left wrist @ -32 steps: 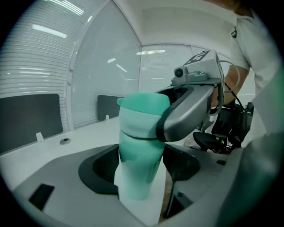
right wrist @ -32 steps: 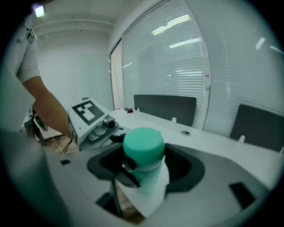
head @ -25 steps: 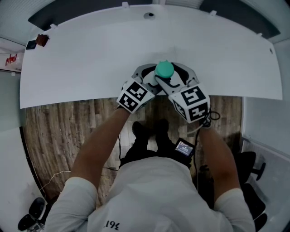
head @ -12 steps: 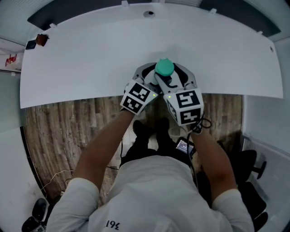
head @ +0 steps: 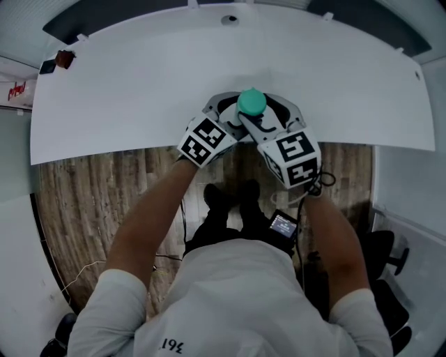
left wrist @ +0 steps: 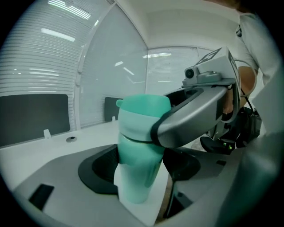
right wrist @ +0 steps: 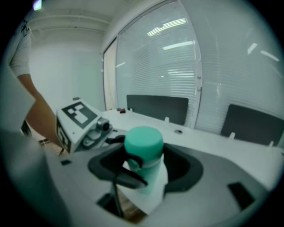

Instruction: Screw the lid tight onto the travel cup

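A teal travel cup [head: 251, 103] stands upright at the front edge of the white table [head: 139, 90], its lid [right wrist: 143, 139] on top. My left gripper [head: 235, 117] comes in from the left, and the left gripper view shows its jaws closed against the cup's body [left wrist: 135, 170]. From the right, my right gripper [head: 261, 115] is shut around the lid; one of its grey jaws [left wrist: 191, 119] wraps the lid's rim in the left gripper view. In the right gripper view the left gripper's marker cube [right wrist: 80, 117] sits just left of the cup. The cup's base is hidden.
A round cable hole [head: 229, 21] lies at the table's far edge. Small dark objects [head: 61, 61] sit at the far left corner. The table's front edge runs under both grippers, with wooden floor [head: 90, 202] below. A small device [head: 283, 224] hangs at the person's waist.
The right gripper's marker cube turned in toward the middle half a second ago and has swung back out to the right. The left gripper's cube shifted slightly left. The cup stays in place.
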The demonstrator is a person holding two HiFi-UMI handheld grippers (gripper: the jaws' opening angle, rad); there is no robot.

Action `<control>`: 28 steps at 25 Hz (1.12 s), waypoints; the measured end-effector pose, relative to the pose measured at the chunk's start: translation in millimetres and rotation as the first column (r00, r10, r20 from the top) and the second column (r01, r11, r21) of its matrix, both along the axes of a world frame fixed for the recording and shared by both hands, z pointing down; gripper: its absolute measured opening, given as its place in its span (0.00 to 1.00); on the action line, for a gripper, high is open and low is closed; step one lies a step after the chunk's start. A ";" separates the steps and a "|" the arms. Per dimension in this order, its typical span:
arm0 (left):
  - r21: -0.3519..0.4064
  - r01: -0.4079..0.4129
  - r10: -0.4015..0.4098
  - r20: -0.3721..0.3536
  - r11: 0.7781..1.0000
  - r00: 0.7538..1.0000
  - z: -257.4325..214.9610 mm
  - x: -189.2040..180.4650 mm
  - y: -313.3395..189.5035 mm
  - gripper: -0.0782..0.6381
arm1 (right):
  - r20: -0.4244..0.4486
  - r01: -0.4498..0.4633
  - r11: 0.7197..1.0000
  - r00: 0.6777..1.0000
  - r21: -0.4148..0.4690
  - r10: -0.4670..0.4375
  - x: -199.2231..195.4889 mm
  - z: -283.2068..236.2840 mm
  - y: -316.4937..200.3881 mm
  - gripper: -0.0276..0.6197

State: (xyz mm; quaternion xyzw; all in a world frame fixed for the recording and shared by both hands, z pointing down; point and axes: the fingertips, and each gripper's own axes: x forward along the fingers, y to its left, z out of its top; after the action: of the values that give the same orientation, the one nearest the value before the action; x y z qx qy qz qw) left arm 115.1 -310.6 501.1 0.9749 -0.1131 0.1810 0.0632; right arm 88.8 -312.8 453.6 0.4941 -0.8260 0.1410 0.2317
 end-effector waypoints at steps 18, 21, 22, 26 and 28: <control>-0.005 0.003 -0.003 0.017 1.000 1.000 2.8 0.2 4.4 0.56 | -0.006 -0.096 0.995 0.995 0.015 0.096 0.2 0.3 6.8 0.47; -0.010 -0.059 0.060 0.012 0.998 0.998 2.2 -0.7 6.3 0.56 | -0.048 -0.010 1.000 0.999 0.002 0.010 -2.4 -0.8 7.8 0.48; -0.008 -0.079 0.079 0.012 0.997 0.997 2.1 -0.6 8.2 0.56 | -0.074 0.018 1.000 0.997 0.004 -0.018 -4.0 -1.9 7.8 0.48; -0.009 -0.146 0.146 0.007 0.989 0.989 0.8 -0.4 15.9 0.56 | -0.124 0.114 0.993 0.986 0.023 -0.110 -14.0 -6.3 3.3 0.52; -0.014 -0.175 0.175 0.011 0.984 0.984 1.6 -0.8 18.2 0.56 | -0.101 0.138 0.990 0.986 0.012 -0.136 -17.9 -5.9 1.9 0.52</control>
State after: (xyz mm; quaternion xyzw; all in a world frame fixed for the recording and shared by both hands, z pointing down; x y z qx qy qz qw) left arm 114.2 -292.3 502.7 0.9795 -0.0262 0.1927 0.0525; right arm 70.8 -310.9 447.7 0.4447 -0.8467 0.0920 0.2772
